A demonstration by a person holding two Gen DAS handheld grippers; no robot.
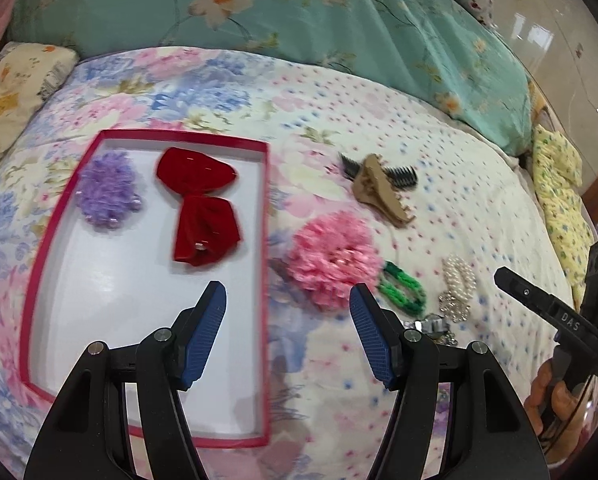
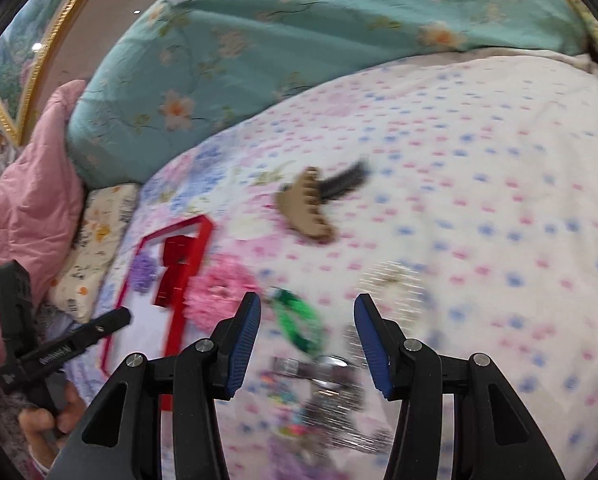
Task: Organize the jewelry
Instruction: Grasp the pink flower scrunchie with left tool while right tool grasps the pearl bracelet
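Note:
A red-rimmed white box (image 1: 264, 240) lies on the bed and holds a purple flower clip (image 1: 107, 190) and a red bow (image 1: 203, 212). Right of the box lie a pink flower clip (image 1: 333, 258), a green chain bracelet (image 1: 403, 288), a pearl bracelet (image 1: 459, 280), silver jewelry (image 1: 433, 326), and a tan claw clip (image 1: 381, 192) on a black comb (image 1: 401, 174). My left gripper (image 1: 289, 320) is open over the box's right rim, nothing between its pads. My right gripper (image 2: 307, 332) is open above the blurred green bracelet (image 2: 299, 320) and silver pieces (image 2: 331, 384), nothing gripped.
The floral bedsheet (image 1: 379, 120) bears everything. A teal quilt (image 1: 299, 20) lies bunched at the back, a pink quilt (image 2: 23, 200) and a small patterned pillow (image 2: 95, 240) at the far left. A yellow cloth (image 1: 563, 200) marks the bed's right edge.

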